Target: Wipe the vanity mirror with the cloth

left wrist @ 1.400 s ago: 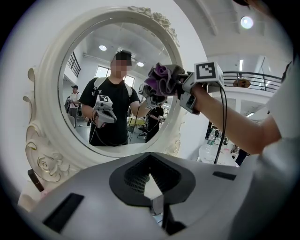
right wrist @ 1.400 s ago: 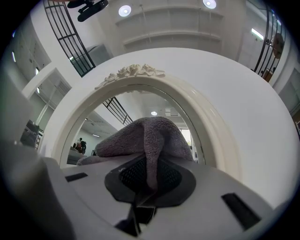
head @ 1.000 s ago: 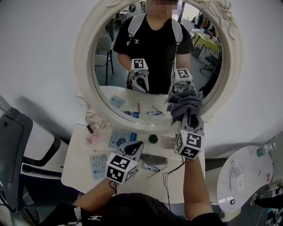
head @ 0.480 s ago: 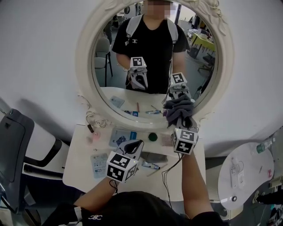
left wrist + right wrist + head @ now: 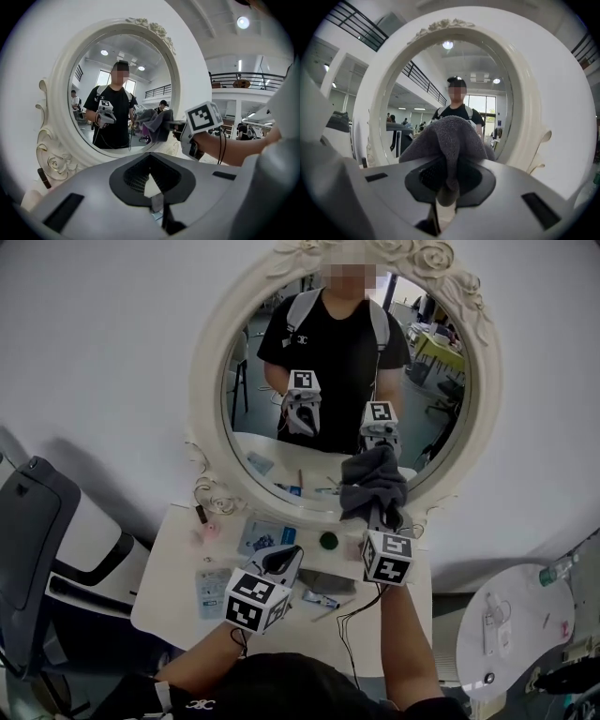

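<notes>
Has carried the cloth (image 5: 373, 486) left and down across the vanity mirror (image 5: 253, 409) over the last second, from the lower right of the glass toward the bottom rim, just right of its middle. Reads as a wiping stroke under way, with the lower right edge probably covered and most of the glass above not yet reached. Keeps the right gripper (image 5: 380, 517) clamped on the cloth, bunched over the jaw tips and either touching the glass or just short of it; cannot tell which. Points the wad forward at the mirror, long axis running along the jaws, a short tail hanging down between them. Holds the left gripper (image 5: 284, 562) low over the middle of the vanity table (image 5: 173, 587), jaws together on nothing, well apart from the glass
</notes>
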